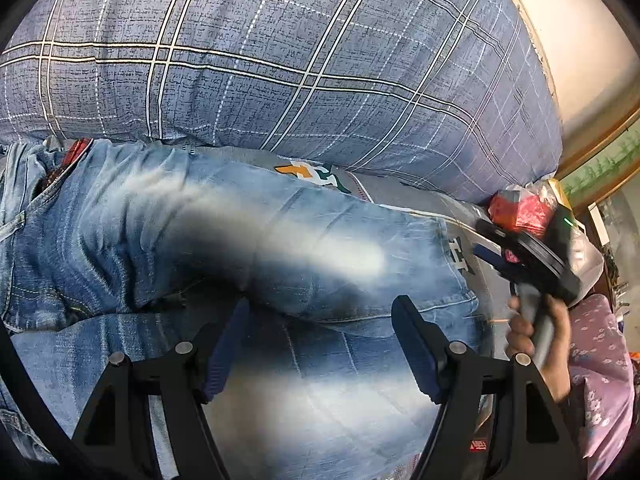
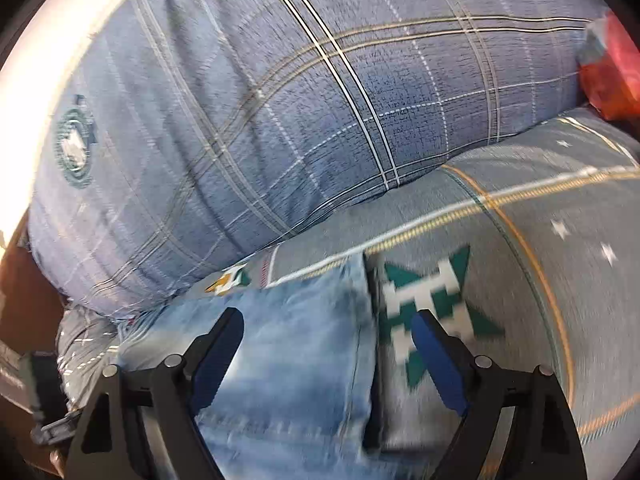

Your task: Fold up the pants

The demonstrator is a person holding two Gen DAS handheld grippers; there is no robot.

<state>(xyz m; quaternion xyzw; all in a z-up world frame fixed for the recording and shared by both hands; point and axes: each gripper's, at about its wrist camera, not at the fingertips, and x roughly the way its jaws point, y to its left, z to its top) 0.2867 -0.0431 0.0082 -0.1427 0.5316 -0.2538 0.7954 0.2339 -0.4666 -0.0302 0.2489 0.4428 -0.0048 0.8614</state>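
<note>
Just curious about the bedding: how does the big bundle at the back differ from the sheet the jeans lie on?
The bundle is puffy blue plaid; the sheet lies flat, grey with green star motifs. The bundle is bare; the sheet carries the jeans. Both are lined fabric.

one pair of jeans (image 1: 248,240), one plaid pillow (image 1: 280,52), one patterned bed sheet (image 2: 520,240), two grippers, one red bag (image 1: 520,212), one hand (image 1: 536,344)

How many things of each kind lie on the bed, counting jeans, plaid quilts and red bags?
Jeans: 1
Plaid quilt: 1
Red bag: 1
Total: 3
</note>
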